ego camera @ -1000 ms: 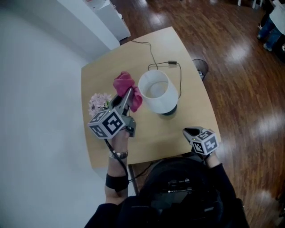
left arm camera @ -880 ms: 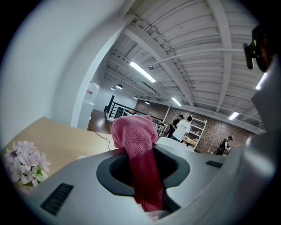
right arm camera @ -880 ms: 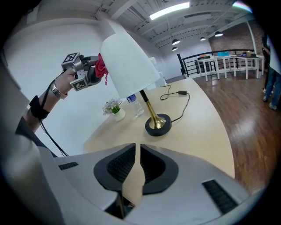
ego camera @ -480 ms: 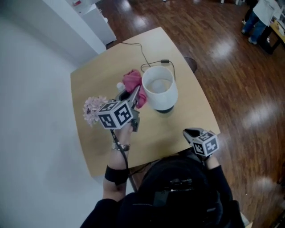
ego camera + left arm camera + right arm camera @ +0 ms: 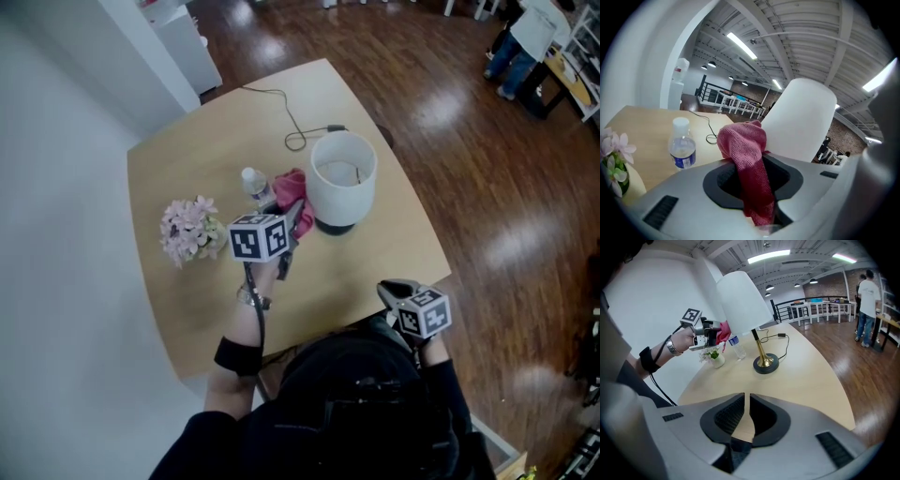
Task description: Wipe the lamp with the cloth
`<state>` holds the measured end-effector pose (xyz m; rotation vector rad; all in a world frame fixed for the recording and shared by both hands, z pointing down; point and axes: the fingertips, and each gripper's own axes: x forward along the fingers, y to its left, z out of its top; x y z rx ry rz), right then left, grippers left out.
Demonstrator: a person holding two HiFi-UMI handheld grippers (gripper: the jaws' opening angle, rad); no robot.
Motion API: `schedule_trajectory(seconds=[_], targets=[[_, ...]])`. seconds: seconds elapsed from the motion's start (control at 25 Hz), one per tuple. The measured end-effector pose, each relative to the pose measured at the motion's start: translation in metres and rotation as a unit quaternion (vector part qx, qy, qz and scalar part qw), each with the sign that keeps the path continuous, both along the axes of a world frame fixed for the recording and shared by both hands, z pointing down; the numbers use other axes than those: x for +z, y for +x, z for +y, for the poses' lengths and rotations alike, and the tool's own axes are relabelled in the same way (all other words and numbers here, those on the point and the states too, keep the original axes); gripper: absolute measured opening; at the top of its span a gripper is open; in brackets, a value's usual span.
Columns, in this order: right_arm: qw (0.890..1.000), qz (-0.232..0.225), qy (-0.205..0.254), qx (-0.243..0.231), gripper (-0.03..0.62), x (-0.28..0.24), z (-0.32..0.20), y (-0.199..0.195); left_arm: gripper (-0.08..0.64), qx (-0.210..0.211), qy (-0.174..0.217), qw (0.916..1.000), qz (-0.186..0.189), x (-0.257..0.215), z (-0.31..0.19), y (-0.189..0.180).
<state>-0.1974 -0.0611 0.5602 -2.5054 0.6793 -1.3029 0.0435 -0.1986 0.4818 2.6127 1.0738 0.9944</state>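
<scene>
Since the earlier frames, the left gripper point(image 5: 296, 214) has come down from the shade's rim to its flank, carrying the cloth point(image 5: 746, 157) with it. Its jaws are clamped on the cloth's tail, and the bunched head stands out ahead of the tips. The lamp point(image 5: 802, 118) rises just ahead and to the right of those tips; the cloth sits at the shade's lower side, though actual contact cannot be confirmed. A water bottle point(image 5: 682, 146) stands ahead and to the left, with flowers point(image 5: 187, 230) further left. The right gripper point(image 5: 749, 414) waits well back from the lamp at the table's point(image 5: 211, 305) near edge, its jaws closed to a thin slit on nothing. To wipe well, the grip should probably stay firm while only the bunched head presses lightly on the shade. Strokes should follow its curve. The slim stem suggests the lamp could tip, so pressure belongs low and gentle, clear of the bottle.
</scene>
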Motion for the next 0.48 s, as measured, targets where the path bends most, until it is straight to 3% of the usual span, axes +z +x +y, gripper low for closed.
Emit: schedule_trajectory(seconds=[0.32,0.4,0.48], targets=[[1.0,-0.006,-0.01,-0.018,0.04,-0.007,-0.018,0.0,0.117,0.026,0.065,0.9968,-0.037,0.051,-0.016,-0.012],[1.0,-0.004,-0.012,-0.021,0.04,-0.003,-0.02,0.003,0.117,0.011,0.043,0.9987,-0.023,0.033,-0.023,-0.015],[1.0,-0.002,-0.014,-0.028,0.04,-0.003,-0.023,0.006,0.115,-0.005,-0.004,1.0,0.007,-0.009,-0.025,-0.021]])
